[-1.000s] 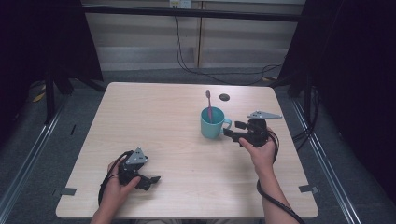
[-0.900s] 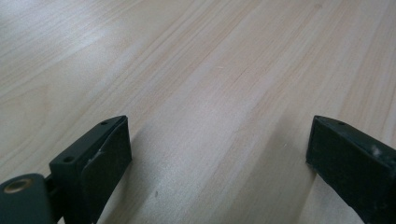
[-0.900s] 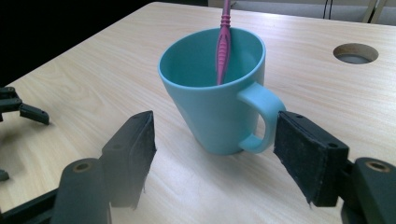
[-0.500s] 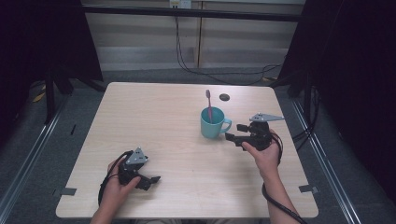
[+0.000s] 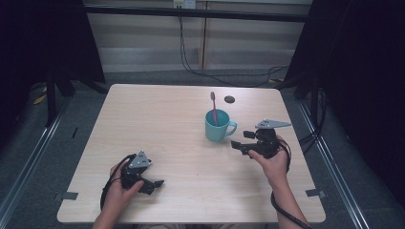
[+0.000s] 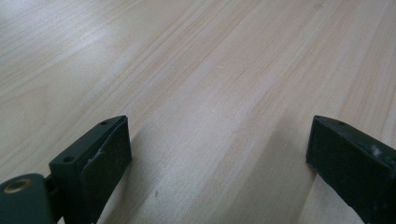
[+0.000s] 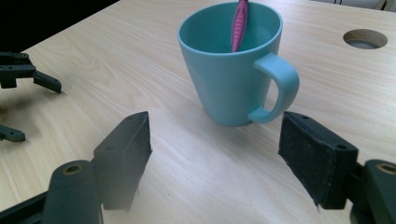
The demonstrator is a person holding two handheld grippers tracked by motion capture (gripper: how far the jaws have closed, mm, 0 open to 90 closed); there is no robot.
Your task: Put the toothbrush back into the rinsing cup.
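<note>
Two grippers rest apart: right gripper, jaws just widening and empty, sits at the mug's four o'clock; retreat gently, sparing its toothbrush; left gripper gapes idle.

**Black tongs, grey plates, bare forearms**

Each hand carries black tongs: the left tongs and the right tongs. Both bear a grey three-cornered plate on top. Their flat rectangular jaws have small screw holes and dark textured pads. Black cables loop from each. Forearms are sleeveless.

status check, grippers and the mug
Right gripper open, jaws just opening, empty, short of teal mug. Pink toothbrush upright inside. Left gripper open, idle. Path clear.
</note>
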